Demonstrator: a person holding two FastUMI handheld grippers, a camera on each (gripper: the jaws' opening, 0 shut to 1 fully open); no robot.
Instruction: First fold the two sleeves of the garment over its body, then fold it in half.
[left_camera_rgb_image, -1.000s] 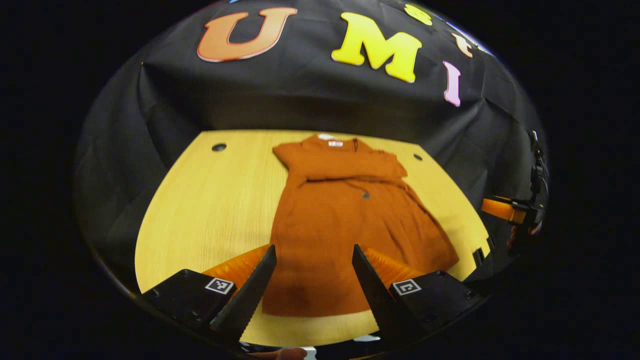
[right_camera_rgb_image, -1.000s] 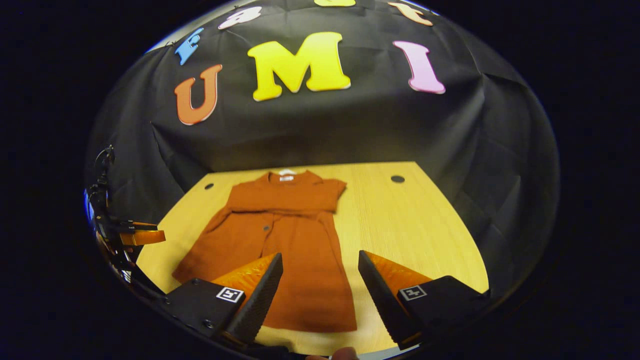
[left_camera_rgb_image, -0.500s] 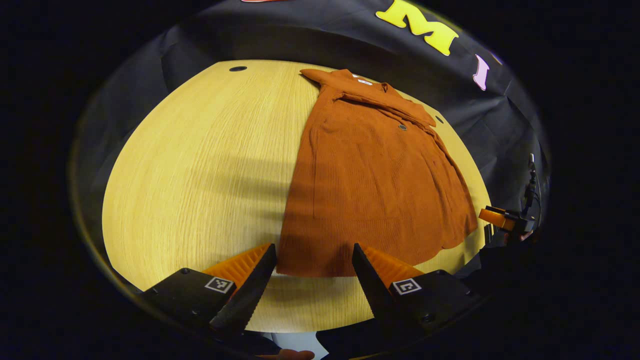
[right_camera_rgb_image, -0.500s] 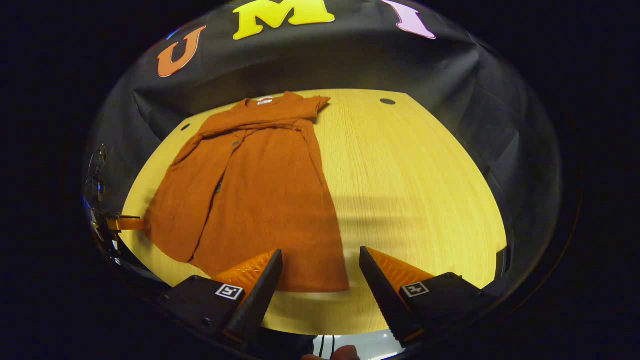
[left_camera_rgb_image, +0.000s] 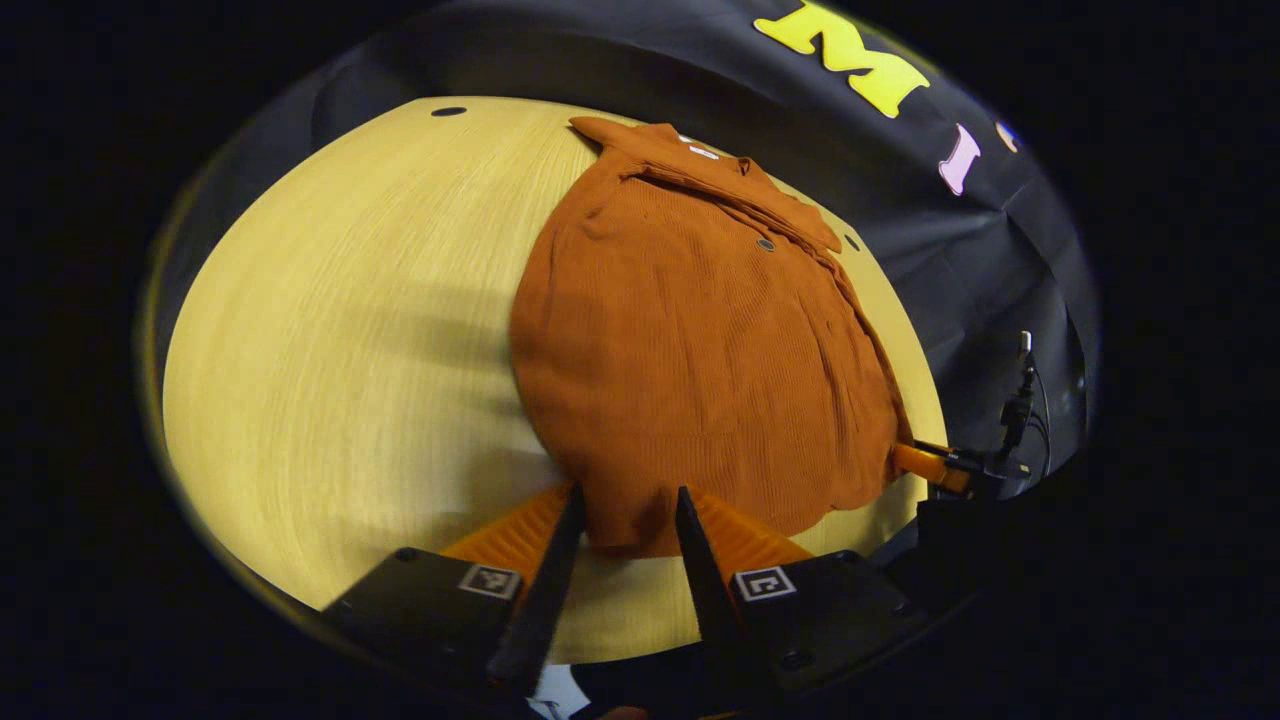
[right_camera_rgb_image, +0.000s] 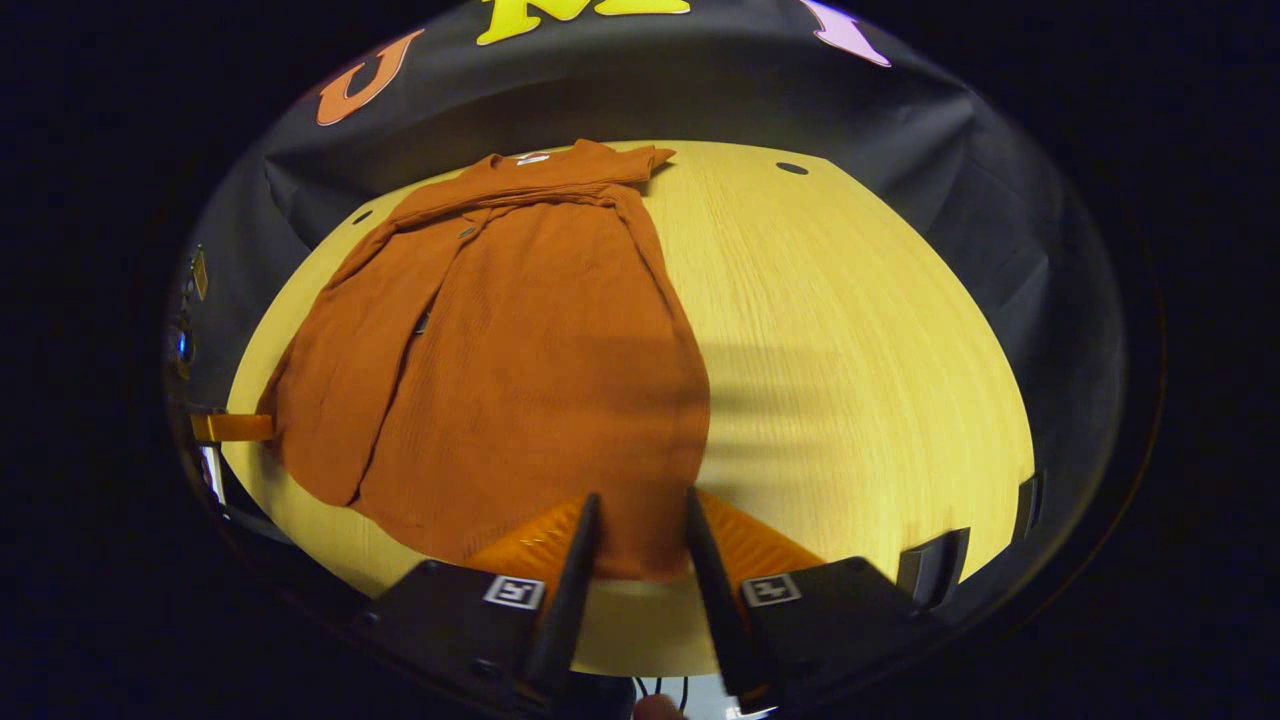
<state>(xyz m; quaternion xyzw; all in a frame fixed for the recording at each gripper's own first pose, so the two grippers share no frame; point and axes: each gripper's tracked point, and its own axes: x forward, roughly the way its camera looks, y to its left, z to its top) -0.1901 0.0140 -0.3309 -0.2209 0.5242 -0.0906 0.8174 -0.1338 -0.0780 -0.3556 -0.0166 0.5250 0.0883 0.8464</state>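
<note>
Left gripper view: one rust-orange garment (left_camera_rgb_image: 700, 350) flat on the pale wooden bench (left_camera_rgb_image: 330, 340), long axis running straight away from the left tool (left_camera_rgb_image: 622, 520), collar at the far end, hem at the near edge. Sleeves already lying folded over the chest, so the half-fold judged to be the step in hand. Left tool's two fingers narrowed around the near-left hem corner, cloth between them; whether both press on it not clear (contact hidden by the fabric's edge). Farther off at the right rim, the right tool (left_camera_rgb_image: 930, 465) at the other hem corner, one finger showing, state there not readable.

Right gripper view: the same single garment (right_camera_rgb_image: 500, 350), collar far, hem near, long axis again leading away from the right tool (right_camera_rgb_image: 637, 530). Right tool's fingers drawn close about the near-right hem corner, cloth lying in the gap; a firm pinch not confirmable. At the left rim, one finger of the left tool (right_camera_rgb_image: 235, 427) beside the opposite hem corner.

Deciding relation: hem nearest both tools, one tool at each corner, collar directly beyond, so the fold likely to carry the hem forward along that axis.

Count: one garment, two tools, two small dark holes in the bench (right_camera_rgb_image: 792, 168) seen here, one bench.
</note>
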